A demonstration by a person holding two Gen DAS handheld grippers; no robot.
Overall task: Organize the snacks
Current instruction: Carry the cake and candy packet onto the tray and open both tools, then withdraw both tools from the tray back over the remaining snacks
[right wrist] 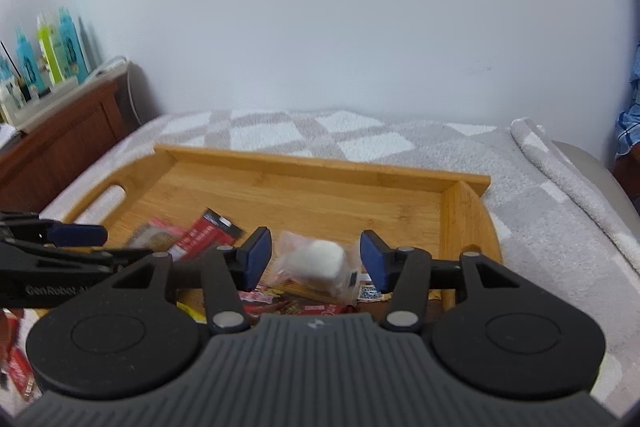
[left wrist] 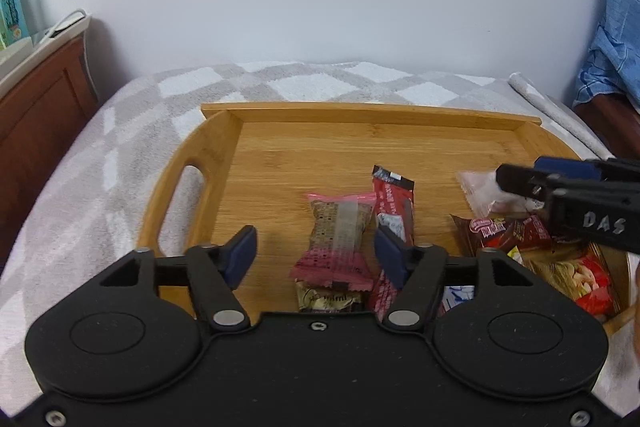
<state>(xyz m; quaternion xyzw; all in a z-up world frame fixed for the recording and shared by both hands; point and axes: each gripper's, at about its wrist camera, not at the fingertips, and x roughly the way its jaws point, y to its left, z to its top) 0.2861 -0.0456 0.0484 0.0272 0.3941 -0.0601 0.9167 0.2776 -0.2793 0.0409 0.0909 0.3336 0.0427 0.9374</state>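
Observation:
A bamboo tray (left wrist: 360,115) lies on a checked blanket. My left gripper (left wrist: 316,253) is open, and a pink-wrapped cereal bar (left wrist: 336,239) lies on the tray between its blue pads, touching neither. A red stick packet (left wrist: 394,203) lies just right of the bar, and a small dark "mini" packet (left wrist: 328,301) sits under its near end. My right gripper (right wrist: 316,259) is open around a clear packet with a white puff (right wrist: 320,261), which rests on a pile of snacks (left wrist: 560,267) at the tray's right front. The pads stand clear of the packet.
The blanket (right wrist: 360,143) covers the surface around the tray and has a rolled fold (right wrist: 560,179) at the right. A wooden cabinet (right wrist: 60,139) with several bottles (right wrist: 60,51) stands at the left. The tray's left handle slot (left wrist: 188,203) and its far half are bare wood.

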